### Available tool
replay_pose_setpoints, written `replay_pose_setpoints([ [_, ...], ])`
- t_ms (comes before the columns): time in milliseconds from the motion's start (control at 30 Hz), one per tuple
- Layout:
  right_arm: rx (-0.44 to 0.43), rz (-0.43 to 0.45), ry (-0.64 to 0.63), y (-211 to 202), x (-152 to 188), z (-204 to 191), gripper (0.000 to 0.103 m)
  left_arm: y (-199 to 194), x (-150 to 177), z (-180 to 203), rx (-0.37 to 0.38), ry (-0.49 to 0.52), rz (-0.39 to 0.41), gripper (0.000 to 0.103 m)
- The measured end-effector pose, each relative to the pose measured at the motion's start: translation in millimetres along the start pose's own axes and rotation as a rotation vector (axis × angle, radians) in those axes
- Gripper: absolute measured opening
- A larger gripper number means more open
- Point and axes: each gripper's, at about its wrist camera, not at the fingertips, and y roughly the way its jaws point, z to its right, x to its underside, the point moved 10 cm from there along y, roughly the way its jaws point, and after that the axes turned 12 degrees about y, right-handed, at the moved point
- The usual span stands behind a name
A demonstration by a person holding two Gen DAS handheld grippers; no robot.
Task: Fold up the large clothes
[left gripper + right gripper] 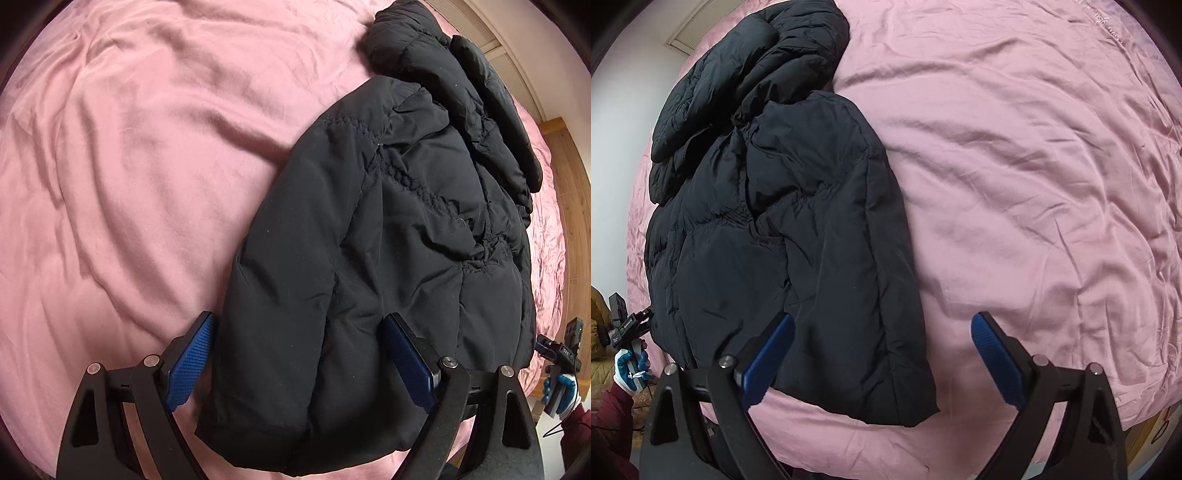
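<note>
Your jacket point(369, 258) lies on the bed point(129, 166), already doubled lengthwise into a long dark strip – hood point(417, 48) at the far end, hem point(288, 435) at the near edge. That narrow shape is why both tools come in at the hem: from there the strip can likely be folded end over end toward the hood.

Your left hand-held gripper point(299, 362) points steeply down over the hem with its jaws spread wide. The padded cloth sits between the blue pads point(192, 362), but they do not pinch it – nothing is held yet. It straddles the strip's left corner, probably to take the full thickness in one bite.

Your right hand-held gripper point(882, 363) is also wide apart and empty. One finger is over the jacket's right corner point(905, 398), the other over bare pink sheet, so the jaws bracket the edge rather than the bulk.

The puffy fill will spring back, so a shallow grip may slip – judge a deeper bite before closing.
</note>
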Motion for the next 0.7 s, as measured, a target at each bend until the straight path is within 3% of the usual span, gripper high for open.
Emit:
replay_pose_setpoints([
  [167, -0.081, -0.053, 0.040, 26, 9, -3, 0.098, 9, 13, 7, 0.021, -0.028, -0.012, 0.090],
  [367, -0.107, -0.112, 0.043, 60, 23, -16, 0.097, 22, 24, 13, 0.054, -0.054, -0.023, 0.090],
  [567, -0.142, -0.120, 0.051, 66, 30, -23, 0.096, 27, 41, 33, 0.114, -0.069, -0.014, 0.086],
  [700, -0.172, -0.140, 0.067, 65, 31, -23, 0.079, 25, 46, 37, 0.173, -0.112, 0.006, 0.072],
])
